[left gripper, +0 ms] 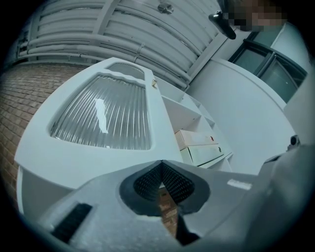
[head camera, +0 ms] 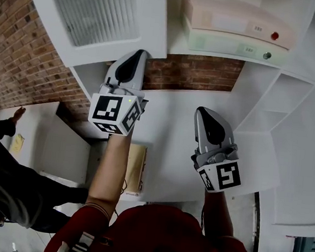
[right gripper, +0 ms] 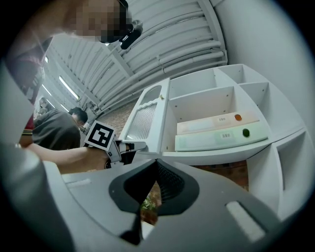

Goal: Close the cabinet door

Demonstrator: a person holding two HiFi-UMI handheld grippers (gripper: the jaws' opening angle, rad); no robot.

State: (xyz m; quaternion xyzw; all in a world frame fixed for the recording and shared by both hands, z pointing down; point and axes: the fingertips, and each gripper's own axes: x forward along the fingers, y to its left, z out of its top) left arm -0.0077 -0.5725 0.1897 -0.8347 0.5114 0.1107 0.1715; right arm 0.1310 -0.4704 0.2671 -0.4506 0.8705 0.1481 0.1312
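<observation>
The cabinet door [head camera: 96,15] looked light and stiff, its ribbed pane fragile; the white frame suited pushing. Left tongs [head camera: 141,55] and right tongs [head camera: 204,112] were closed, empty.

White cabinet shelf [right gripper: 216,153], bottom of the open compartment, brick wall [right gripper: 231,171] just below. Two flat box files on it, stacked, long sides along the front edge. Pale green file [right gripper: 221,138] lies directly on the shelf; cream file [right gripper: 216,123] lies on top of it, edges approx. flush. Spines face out, each w/ a small white label & round dot: green on the lower, red-orange on the upper.
</observation>
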